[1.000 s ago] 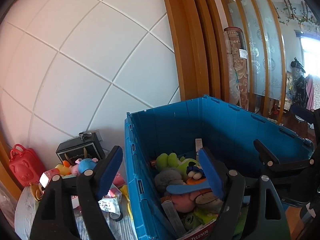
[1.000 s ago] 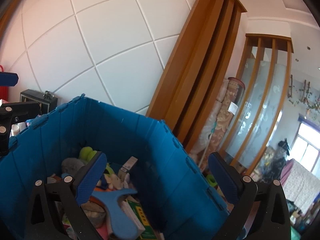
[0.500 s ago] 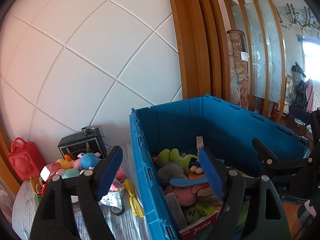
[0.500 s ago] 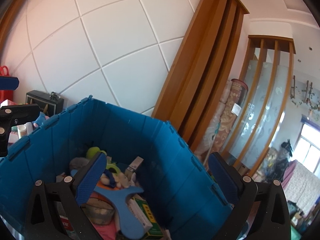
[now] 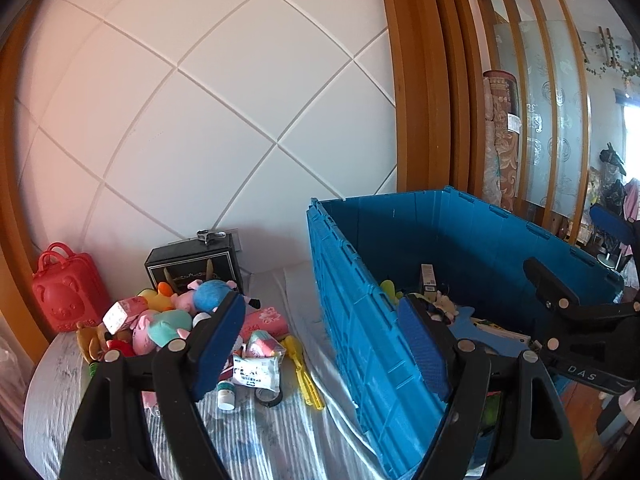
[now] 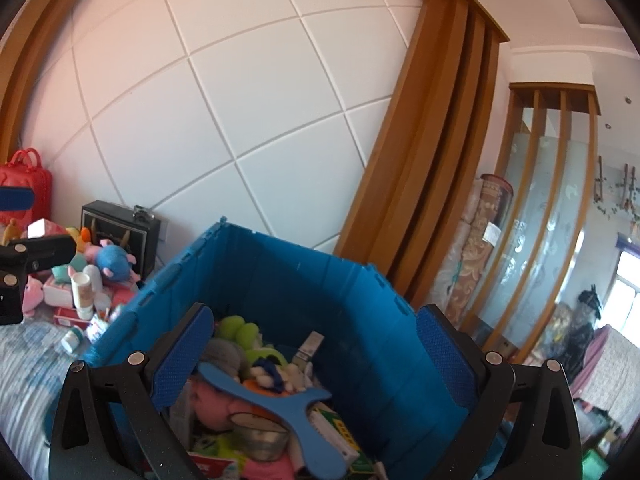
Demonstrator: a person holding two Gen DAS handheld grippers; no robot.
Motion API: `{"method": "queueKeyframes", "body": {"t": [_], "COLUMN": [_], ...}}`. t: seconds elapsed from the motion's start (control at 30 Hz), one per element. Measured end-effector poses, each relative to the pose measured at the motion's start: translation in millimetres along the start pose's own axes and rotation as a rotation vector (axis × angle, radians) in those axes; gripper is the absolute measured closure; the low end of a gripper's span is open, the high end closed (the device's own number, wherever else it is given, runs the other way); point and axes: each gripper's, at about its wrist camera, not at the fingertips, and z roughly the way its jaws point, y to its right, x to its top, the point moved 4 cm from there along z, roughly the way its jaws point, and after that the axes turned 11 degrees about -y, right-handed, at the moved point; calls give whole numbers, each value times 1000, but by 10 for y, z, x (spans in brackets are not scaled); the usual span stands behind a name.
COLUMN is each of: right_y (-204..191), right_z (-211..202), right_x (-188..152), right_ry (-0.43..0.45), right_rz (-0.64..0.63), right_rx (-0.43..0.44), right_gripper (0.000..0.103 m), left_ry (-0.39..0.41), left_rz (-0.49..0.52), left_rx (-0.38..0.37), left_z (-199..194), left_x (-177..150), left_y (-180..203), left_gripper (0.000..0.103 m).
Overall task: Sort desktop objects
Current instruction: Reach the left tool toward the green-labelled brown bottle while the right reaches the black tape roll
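1. Heaped at the table's (image 5: 56, 384) back left corner: soft toys (image 5: 168, 320), packets, a small bottle (image 5: 226, 390); beside them, a blue crate (image 5: 360, 320) already part filled.
2. Probably light and squashy; best pinched across a plump body. Bottle likely hard and slick, best taken at its middle.
3. Left gripper (image 5: 320, 344) spread wide, empty, straddling the crate's near wall.
4. Right gripper (image 6: 308, 352) equally wide, empty, above the crate.

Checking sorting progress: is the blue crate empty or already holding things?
Holding things: the blue crate contains plush toys, boxes and a blue slingshot-shaped piece.
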Motion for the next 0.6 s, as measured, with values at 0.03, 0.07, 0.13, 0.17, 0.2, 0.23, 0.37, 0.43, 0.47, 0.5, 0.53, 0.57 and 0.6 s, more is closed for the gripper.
{"method": "queueKeyframes", "body": {"t": [0.03,0.07,0.13,0.17,0.2,0.23,0.37,0.43,0.47,0.5,0.53,0.57,0.6], "right_y": [-49,-105,-263,-341,-451,-541,-867,-1047,-1152,-1218,-1311,-1394,-1493], "right_z": [-47,-103,-232,-289,-368,-434,-702,-847,-915,-954,-996,-1020,-1042], "right_x": [18,34,66,76,87,92,93,57,25,3,-25,-44,-66], "right_ry": [4,9,14,15,14,12,4,-6,-17,-24,-37,-50,-64], "right_rz": [7,14,23,26,34,44,100,127,140,146,151,151,153], "right_rx": [-3,-7,-17,-26,-41,-51,-67,-75,-76,-72,-62,-54,-48], "right_gripper": [0,0,0,0,0,0,0,0,0,0,0,0,0], "left_ry": [1,4,8,11,15,19,12,-21,-40,-61,-85,-103,-121], "left_rz": [1,1,4,9,15,23,41,39,35,32,30,27,23], "left_rx": [-3,-8,-23,-32,-40,-47,-73,-91,-100,-112,-125,-134,-135], "left_z": [-25,-56,-120,-151,-183,-222,-312,-290,-269,-250,-219,-187,-147], "left_x": [-27,-61,-142,-185,-230,-289,-516,-649,-711,-772,-834,-899,-959], "left_y": [-80,-162,-349,-442,-533,-640,-1010,-1203,-1287,-1361,-1440,-1517,-1586], "left_gripper": [24,24,24,24,24,24,24,24,24,24,24,24,24]}}
